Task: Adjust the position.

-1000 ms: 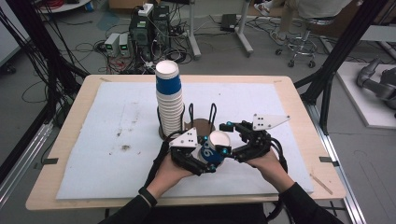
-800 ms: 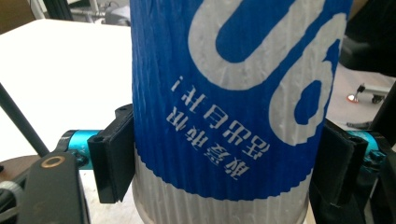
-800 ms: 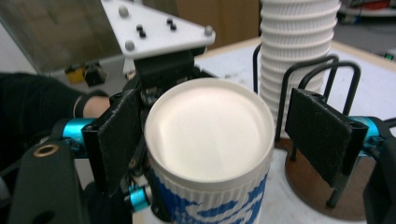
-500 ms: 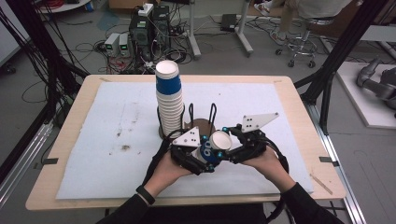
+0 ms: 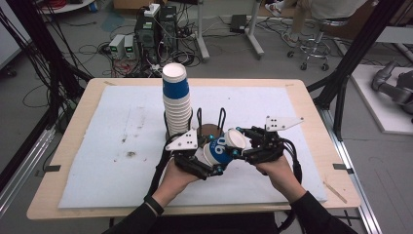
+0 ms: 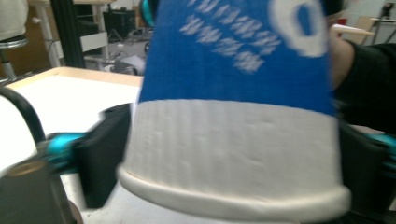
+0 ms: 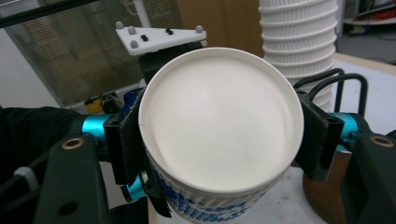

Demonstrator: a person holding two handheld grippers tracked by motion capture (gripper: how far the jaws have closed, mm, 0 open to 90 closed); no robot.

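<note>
The blue-and-white paper cup point(image 5: 225, 148) lies on its side in the air just above the counter point(image 5: 117, 146), between both hands and just in front of the tall stack of cups point(image 5: 176, 102) in its wire holder point(image 5: 210, 119). The right gripper point(image 5: 238, 146) has just closed its fingers point(image 7: 125, 135) onto the cup's base end, while the left gripper point(image 5: 210, 163), its fingers just opening, stands half-wide around the rim end, seemingly no longer pressing, though its view is blurred. I judge a handover to the right hand.
</note>
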